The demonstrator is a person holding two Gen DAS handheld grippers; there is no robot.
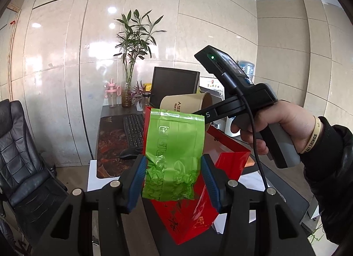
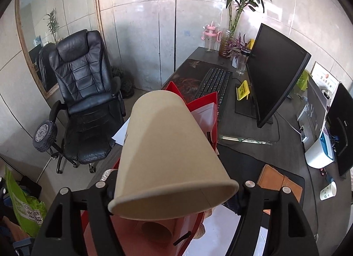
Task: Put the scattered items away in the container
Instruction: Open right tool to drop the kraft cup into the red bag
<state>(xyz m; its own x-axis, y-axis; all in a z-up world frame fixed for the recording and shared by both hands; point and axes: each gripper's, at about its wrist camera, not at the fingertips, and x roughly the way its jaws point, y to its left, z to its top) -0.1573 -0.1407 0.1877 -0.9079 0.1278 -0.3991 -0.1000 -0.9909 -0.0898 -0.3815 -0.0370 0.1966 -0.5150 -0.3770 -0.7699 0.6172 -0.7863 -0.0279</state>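
The left gripper [image 1: 173, 182] squeezed the green packet [image 1: 174, 154] between its blue pads, while the right gripper [image 2: 174, 192] held the paper cup [image 2: 169, 156] over the red bag [image 1: 229, 163].

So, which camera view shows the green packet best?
The left wrist view: the green packet stands whole between the left gripper's blue pads, above the red bag. In the right wrist view the paper cup fills the middle; no such packet shows there.

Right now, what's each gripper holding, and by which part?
Left gripper: crinkled green foil pouch, jaws on its lower sides. Right gripper: tan paper cup, held near its wide rim, over the red paper bag.
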